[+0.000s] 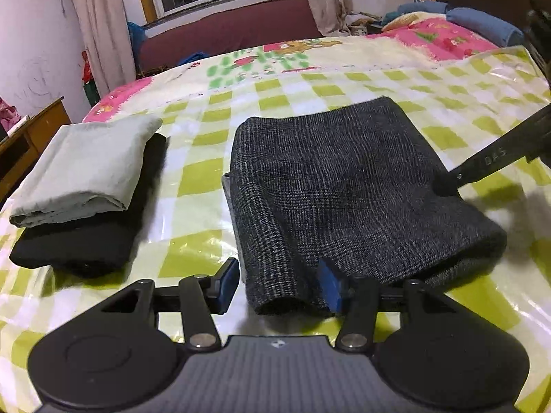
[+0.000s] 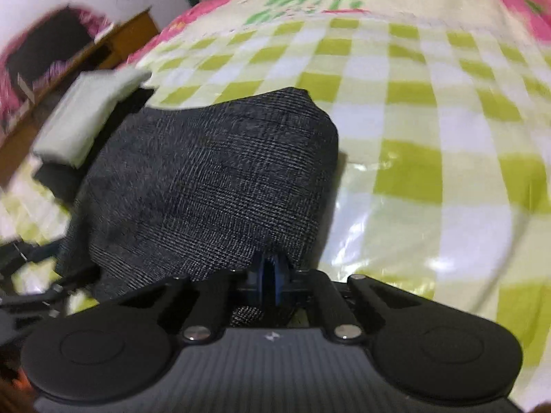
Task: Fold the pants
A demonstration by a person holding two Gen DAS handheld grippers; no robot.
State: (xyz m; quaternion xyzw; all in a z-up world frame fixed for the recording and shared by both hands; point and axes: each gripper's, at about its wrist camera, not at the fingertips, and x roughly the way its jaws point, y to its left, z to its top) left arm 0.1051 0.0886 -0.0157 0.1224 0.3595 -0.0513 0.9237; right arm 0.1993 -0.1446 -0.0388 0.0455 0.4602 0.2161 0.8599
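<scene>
Dark grey checked pants [image 1: 344, 186] lie folded into a thick rectangle on the green-and-white checked bed cover [image 1: 310, 82]. My left gripper [image 1: 279, 285] is open, its blue pads on either side of the near left corner of the pants, low over the cover. In the right wrist view my right gripper [image 2: 272, 275] is shut on the near edge of the pants [image 2: 213, 179], and the cloth lifts up over the fingers. The right gripper also shows in the left wrist view [image 1: 447, 180] at the right edge of the pants.
A stack of folded clothes, a pale grey piece [image 1: 86, 168] on a black one [image 1: 79, 244], lies left of the pants. A wooden desk [image 1: 27, 137] stands beyond the bed's left edge. Pillows and blue bedding [image 1: 482, 24] sit at the far right.
</scene>
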